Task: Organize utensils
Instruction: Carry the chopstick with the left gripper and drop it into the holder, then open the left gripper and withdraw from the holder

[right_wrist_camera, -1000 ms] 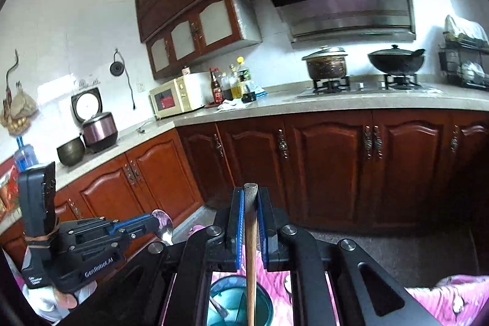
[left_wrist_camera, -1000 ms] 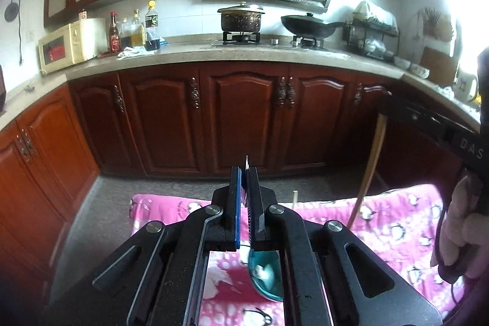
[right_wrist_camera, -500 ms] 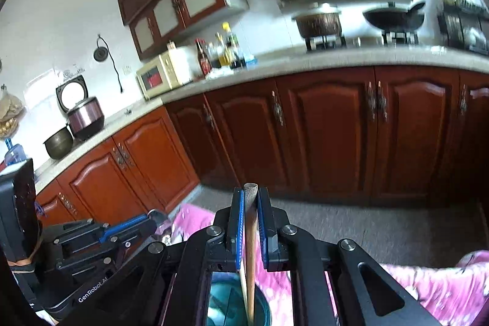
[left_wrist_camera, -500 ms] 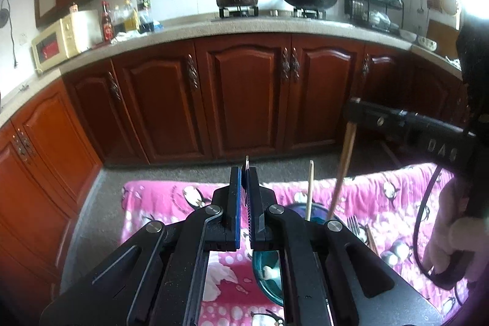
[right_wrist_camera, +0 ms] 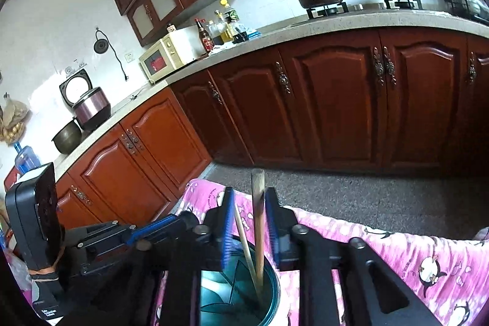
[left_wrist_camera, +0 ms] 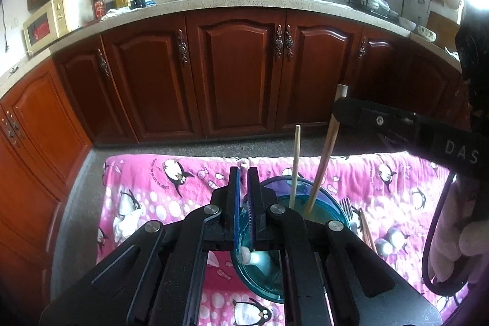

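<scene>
Left wrist view, L to R. Left tongs [left_wrist_camera: 243, 194]: jaws nearly together but just starting to open, a slim white-handled spoon [left_wrist_camera: 243, 165] between the pads; handle tip shows above the jaws, pale bowl end [left_wrist_camera: 251, 257] hangs below, inside the translucent teal plastic holder cup [left_wrist_camera: 331, 205]. Whether the pads press on the handle cannot be told. Cup stands on the pink penguin-print cloth [left_wrist_camera: 152, 188] covering the bench. Inside the cup, a thin pale wooden chopstick [left_wrist_camera: 295, 164] stands near vertical; beside it a thicker wooden-handled utensil [left_wrist_camera: 325, 155] leans up and to the R, top end at the right tongs [left_wrist_camera: 339, 109]. A metal fork [left_wrist_camera: 347, 208] and brown chopsticks [left_wrist_camera: 365, 226] lie on the cloth just R of the cup.

Right wrist view: right tongs [right_wrist_camera: 249, 222] with jaws opening, clear gaps either side of the wooden handle [right_wrist_camera: 259, 219], so no grip; lower end sits in the cup [right_wrist_camera: 272, 292].

Step in hand (judged): release of both utensils into the cup. To do well: let jaws clear fully before lifting, withdraw along each handle's axis, i.e. upward, avoid knocking the cup or neighbouring sticks. Spoon should drop bowl-down.

Long axes: spoon approx. upright, bowl down, handle up; wooden utensil steep, tilted, working end down in cup, handle up.
</scene>
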Tool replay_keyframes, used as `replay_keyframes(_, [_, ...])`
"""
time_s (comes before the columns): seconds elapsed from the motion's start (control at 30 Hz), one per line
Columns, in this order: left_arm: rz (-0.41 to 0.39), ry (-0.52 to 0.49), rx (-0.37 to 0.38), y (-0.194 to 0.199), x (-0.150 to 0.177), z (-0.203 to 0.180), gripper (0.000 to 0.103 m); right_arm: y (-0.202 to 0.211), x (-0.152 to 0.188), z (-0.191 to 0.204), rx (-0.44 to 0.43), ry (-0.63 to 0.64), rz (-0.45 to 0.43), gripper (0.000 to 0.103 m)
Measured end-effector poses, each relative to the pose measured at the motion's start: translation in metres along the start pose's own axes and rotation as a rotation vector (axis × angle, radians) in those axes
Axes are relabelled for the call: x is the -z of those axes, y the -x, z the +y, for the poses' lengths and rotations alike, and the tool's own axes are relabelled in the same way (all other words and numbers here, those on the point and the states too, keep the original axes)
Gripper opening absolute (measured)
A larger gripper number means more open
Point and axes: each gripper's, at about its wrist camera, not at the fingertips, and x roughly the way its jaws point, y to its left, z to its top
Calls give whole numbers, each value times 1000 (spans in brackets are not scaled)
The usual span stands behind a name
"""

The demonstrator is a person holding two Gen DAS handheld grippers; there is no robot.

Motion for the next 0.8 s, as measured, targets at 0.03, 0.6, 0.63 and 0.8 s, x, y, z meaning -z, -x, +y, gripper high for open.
replay_keyframes(0.03, [-1,2,1,1,1,0,5,1,1,-1,-3,-2,2,24])
replay_keyframes(0.6, [-63,47,25,52,-2,-6,42,50,24,7,27,-9,-3,39])
replay_keyframes(0.63, [-70,45,25,57,-2,-8,42,53,26,6,29,-10,-2,39])
replay_keyframes(0.8, [-76,49,47,75,3,-19,44,74,44,9,83,5,5,43])
